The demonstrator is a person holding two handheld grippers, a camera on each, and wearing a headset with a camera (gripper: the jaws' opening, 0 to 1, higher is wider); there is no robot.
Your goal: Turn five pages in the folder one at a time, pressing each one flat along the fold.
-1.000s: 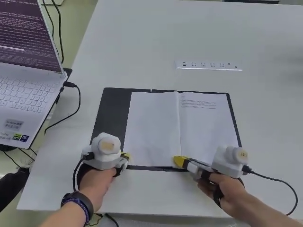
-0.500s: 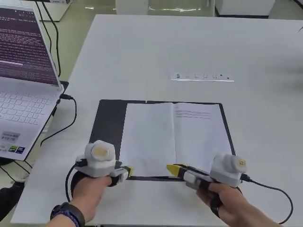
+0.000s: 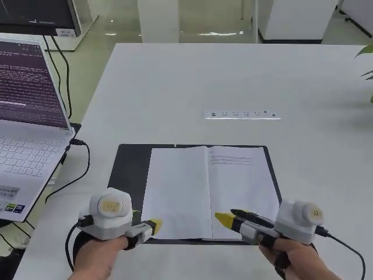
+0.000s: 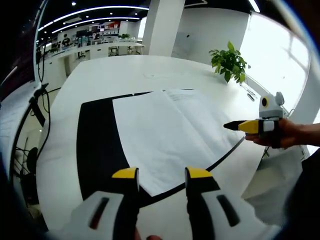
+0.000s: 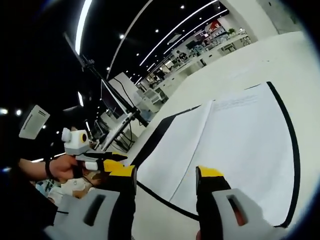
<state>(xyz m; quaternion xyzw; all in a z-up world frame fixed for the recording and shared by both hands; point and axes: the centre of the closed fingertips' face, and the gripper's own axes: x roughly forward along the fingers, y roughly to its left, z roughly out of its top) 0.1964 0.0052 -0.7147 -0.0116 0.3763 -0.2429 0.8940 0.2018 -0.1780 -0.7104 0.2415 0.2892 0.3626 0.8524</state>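
Note:
A black folder (image 3: 129, 169) lies open on the white table, with a blank white page (image 3: 175, 186) on its left side and a page with a few printed lines (image 3: 242, 181) on the right. My left gripper (image 3: 152, 226) hovers open at the near left corner of the blank page, its yellow fingertips (image 4: 125, 173) apart and empty. My right gripper (image 3: 224, 220) is open over the near edge of the right page, just right of the fold (image 3: 207, 192). In the left gripper view, the right gripper (image 4: 235, 126) points in from the right.
An open laptop (image 3: 23, 134) stands at the left, and its cable (image 3: 78, 169) runs beside the folder. A white power strip (image 3: 242, 114) lies behind the folder. A potted plant (image 4: 229, 62) stands at the table's far right.
The whole picture has slid down as the head camera tilted up. Both grippers stay at the folder's near edge, with no clear move against the pages.

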